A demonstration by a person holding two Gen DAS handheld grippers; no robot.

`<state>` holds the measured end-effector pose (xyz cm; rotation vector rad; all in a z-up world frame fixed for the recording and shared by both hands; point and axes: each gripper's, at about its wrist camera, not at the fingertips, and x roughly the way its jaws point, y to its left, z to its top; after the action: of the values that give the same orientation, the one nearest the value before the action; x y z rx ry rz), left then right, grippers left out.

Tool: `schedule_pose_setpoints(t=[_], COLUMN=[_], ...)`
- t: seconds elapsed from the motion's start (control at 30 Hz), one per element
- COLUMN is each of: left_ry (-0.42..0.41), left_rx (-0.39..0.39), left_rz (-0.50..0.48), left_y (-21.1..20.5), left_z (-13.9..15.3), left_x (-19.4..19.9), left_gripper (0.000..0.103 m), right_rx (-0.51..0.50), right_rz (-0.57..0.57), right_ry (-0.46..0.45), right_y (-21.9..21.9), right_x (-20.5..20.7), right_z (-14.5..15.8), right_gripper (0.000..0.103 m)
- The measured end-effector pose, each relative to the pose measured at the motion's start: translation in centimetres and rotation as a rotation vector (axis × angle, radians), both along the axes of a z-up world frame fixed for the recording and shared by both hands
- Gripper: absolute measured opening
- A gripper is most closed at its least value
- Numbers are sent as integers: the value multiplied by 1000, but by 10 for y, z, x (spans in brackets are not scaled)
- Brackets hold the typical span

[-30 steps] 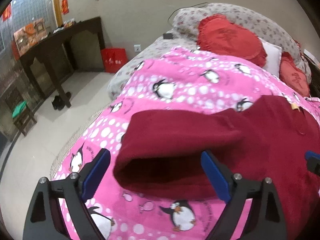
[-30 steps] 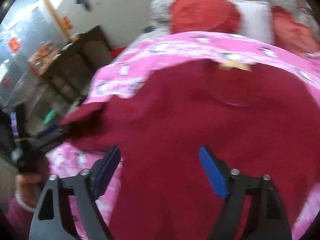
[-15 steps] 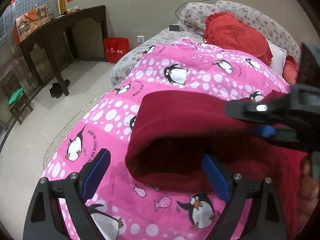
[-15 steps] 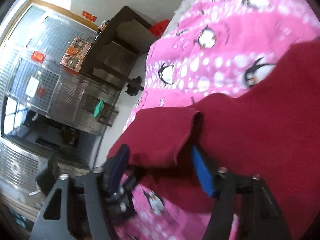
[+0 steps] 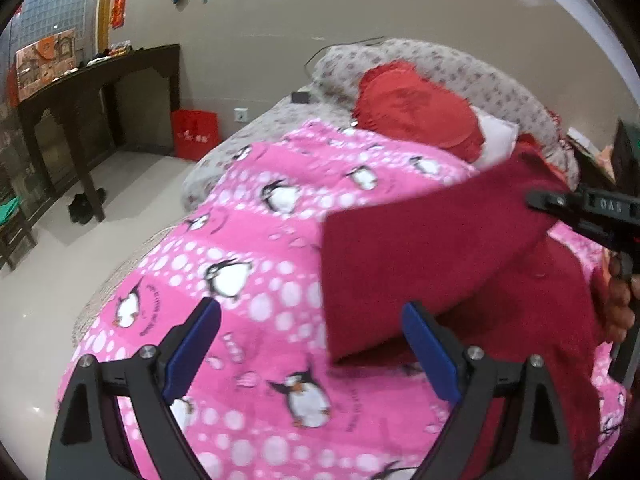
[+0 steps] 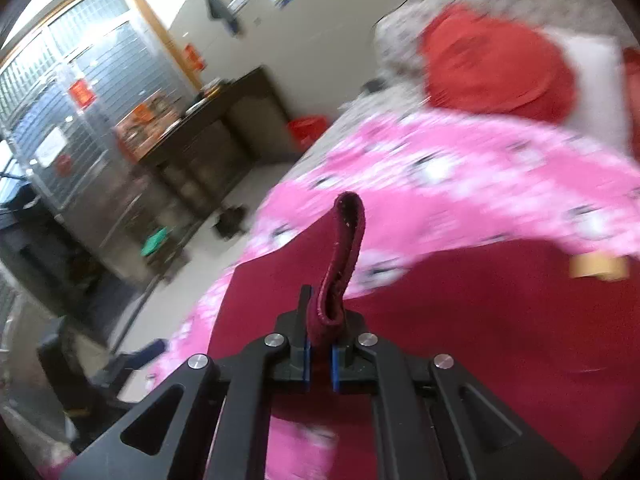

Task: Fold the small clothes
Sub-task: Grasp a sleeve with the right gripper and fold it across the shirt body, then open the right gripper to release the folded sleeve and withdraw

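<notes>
A dark red garment [image 5: 520,312] lies on a pink penguin blanket [image 5: 260,248] on the bed. Its sleeve [image 5: 424,240] is lifted off the blanket and stretches toward the right. My right gripper [image 6: 319,364] is shut on the sleeve's cuff [image 6: 344,248], which sticks up between the blue pads; it also shows in the left wrist view [image 5: 580,208] at the right edge. My left gripper [image 5: 312,348] is open and empty, low over the blanket just left of the garment.
Red cushions [image 5: 416,112] and a floral pillow [image 5: 460,68] lie at the head of the bed. A dark wooden table [image 5: 92,92], a red bag [image 5: 195,134] and shoes [image 5: 82,208] stand on the floor to the left.
My right gripper has closed on the sleeve cuff and lifted it up and to the right. My left gripper stays open and has drawn back left of the sleeve.
</notes>
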<state>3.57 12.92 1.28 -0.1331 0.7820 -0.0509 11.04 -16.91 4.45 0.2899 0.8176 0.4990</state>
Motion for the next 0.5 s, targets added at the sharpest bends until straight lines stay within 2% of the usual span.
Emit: schedule_pose_setpoints(t=[0.13,0.3,0.43,0.5], left_ry=[15,44,52,56], left_rx=[21,47,44,46], left_rz=[-46,-103,-119,-129], left_y=[-30,-73,-99,-112], left_z=[-2,-13,-18,-20], left_x=[6,12,22,28], left_gripper=[94,94,94,94], right_rx=[-73,-82,-103,-147], right_rz=[-155,-332,-378,-366], right_ry=[-10,43,116,200], right_y=[-88,-187,-227,-234], right_x=[-21,-50,-65,-63], right_z=[11,-6,-34,-54], right_gripper=[0,0,0,0])
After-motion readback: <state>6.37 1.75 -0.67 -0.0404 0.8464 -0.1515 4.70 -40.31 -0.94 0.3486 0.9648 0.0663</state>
